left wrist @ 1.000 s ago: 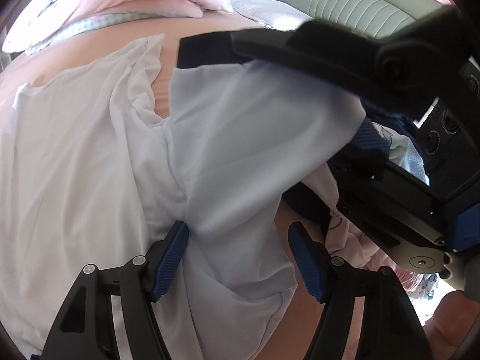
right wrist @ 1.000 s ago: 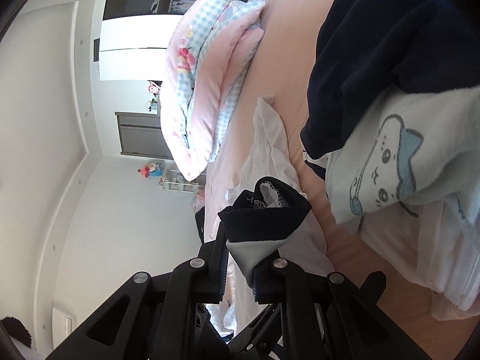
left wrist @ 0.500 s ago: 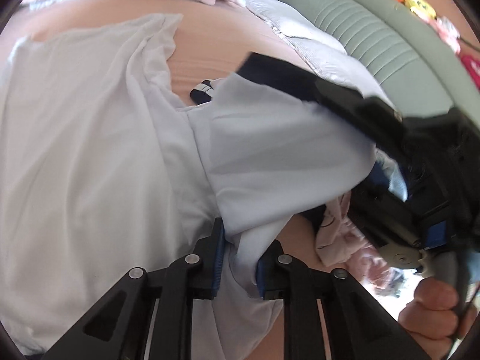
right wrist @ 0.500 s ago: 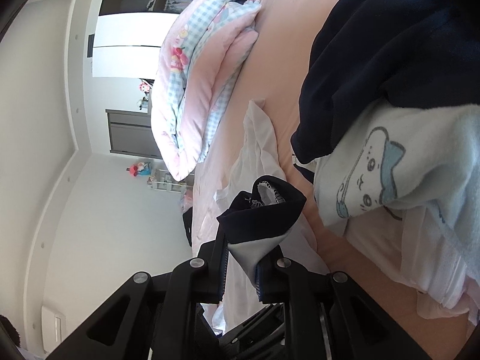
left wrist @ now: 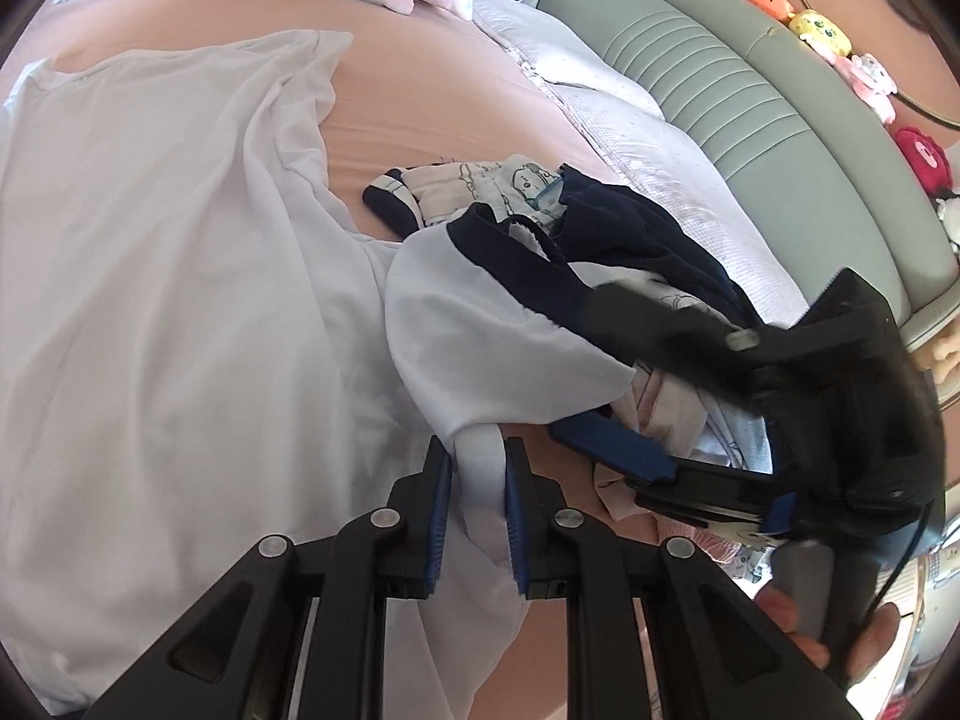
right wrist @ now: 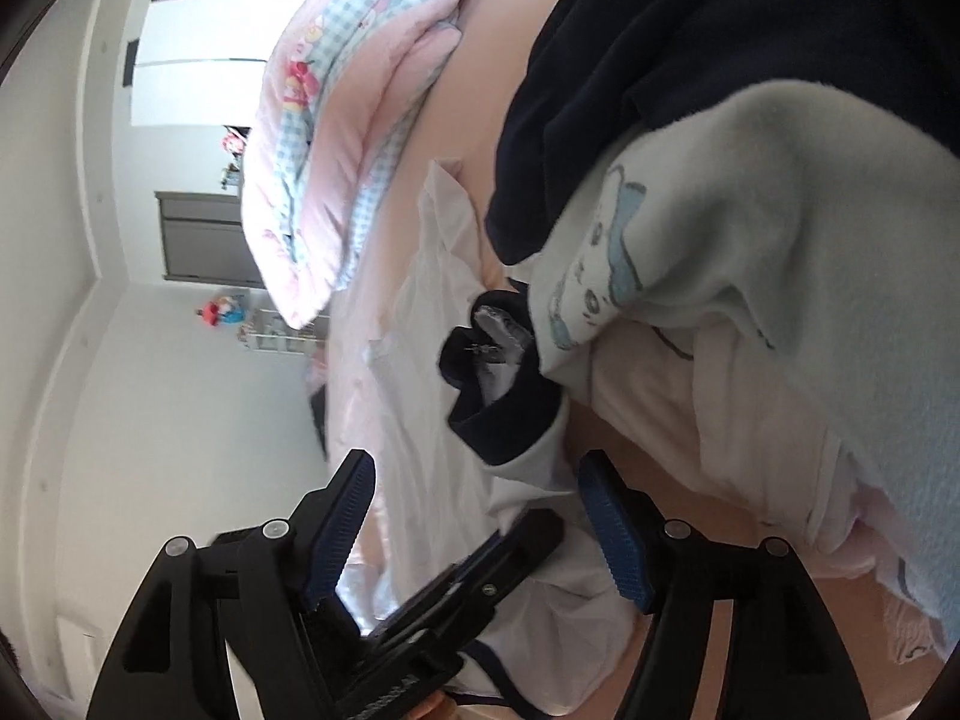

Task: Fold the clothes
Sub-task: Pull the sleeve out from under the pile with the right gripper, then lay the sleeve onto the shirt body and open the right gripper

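Folding shirt (left wrist: 150, 300) sleeve (left wrist: 480, 324) on bed (left wrist: 432, 108). Left tool (left wrist: 477, 498) clamped on sleeve fabric; right tool (right wrist: 480, 528) apart, probably just beside cuff (right wrist: 498, 420). Next: lay sleeve flat across shirt.

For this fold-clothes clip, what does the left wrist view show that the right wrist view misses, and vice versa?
Left wrist only: the green headboard, plush toys, and the left hand-held gripper shut on the white shirt.
Right wrist only: the room's white wall and a grey door.
Both: the shirt's navy cuff, the clothes pile, and the open right hand-held gripper.
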